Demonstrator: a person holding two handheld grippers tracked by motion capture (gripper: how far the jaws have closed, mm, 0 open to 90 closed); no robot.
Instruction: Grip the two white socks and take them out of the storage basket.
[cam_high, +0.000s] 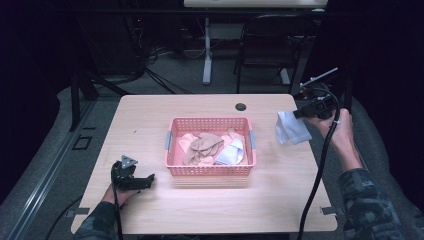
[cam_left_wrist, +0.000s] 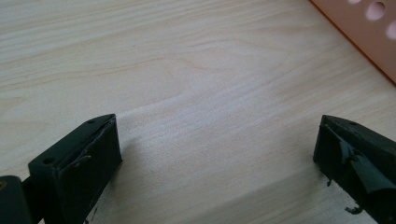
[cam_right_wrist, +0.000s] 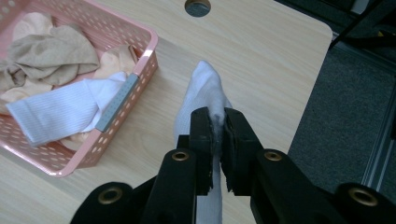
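Observation:
A pink perforated basket stands at the middle of the wooden table. Inside it lie beige and peach socks and a white sock. My right gripper hangs above the table's right side, shut on another white sock that dangles from it. The right gripper view shows that sock pinched between the jaws, with the basket to the left. My left gripper rests low at the front left, jaws wide apart over bare wood, nothing between them.
A round cable hole sits near the table's far edge. A black chair and a white table leg stand behind the table. The table's right edge drops to grey floor.

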